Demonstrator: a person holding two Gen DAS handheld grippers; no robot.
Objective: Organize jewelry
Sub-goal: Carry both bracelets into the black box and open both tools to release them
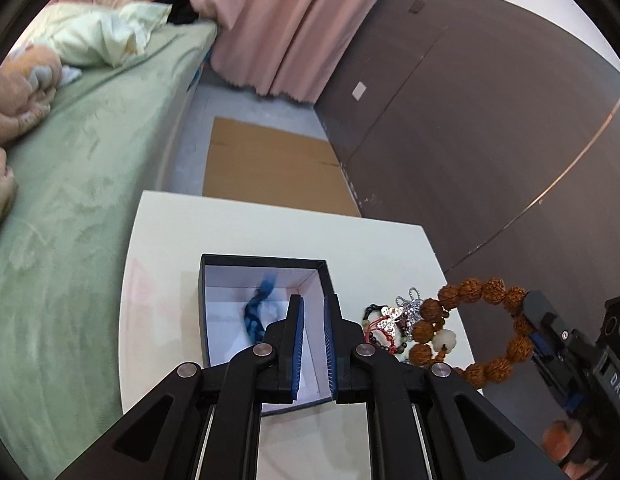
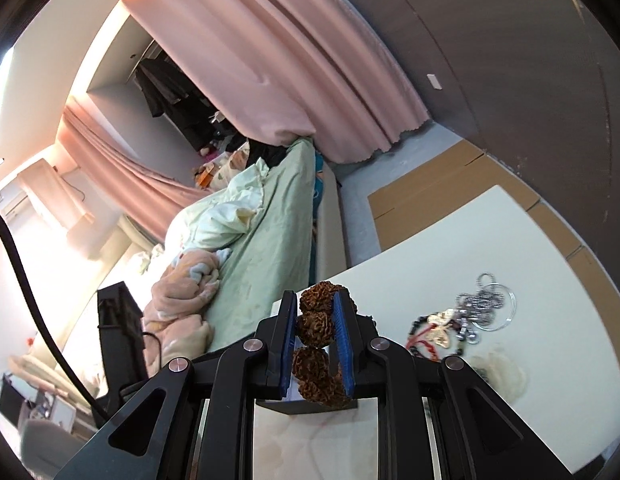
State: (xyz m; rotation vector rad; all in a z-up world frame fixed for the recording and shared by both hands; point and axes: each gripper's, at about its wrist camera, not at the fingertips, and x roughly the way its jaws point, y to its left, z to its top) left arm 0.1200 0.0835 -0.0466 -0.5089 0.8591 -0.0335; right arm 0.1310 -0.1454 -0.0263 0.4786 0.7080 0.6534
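Now the right claw point(image 2: 316, 344) is clamped on a bracelet of knobbly brown seed beads point(image 1: 476, 320), held off the white worktop point(image 1: 374, 248) just right of the open dark box point(image 1: 265, 276). Inside the box lies a blue beaded strand point(image 1: 255, 310). Above it, the left claw point(image 1: 312, 344) hangs narrowly parted, gripping nothing. Silver chains and a red cord point(image 2: 458, 324) sit heaped beside the box.

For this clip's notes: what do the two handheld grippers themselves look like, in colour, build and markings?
Both are matte black linkage grippers with round silver pivot pins. The left gripper and right gripper each carry two flat fingers faced with ribbed blue pads. Seen from the left wrist, the right unit's body bears white letters reading "DAS". A black cable runs beside the right one. No sleeve shows.
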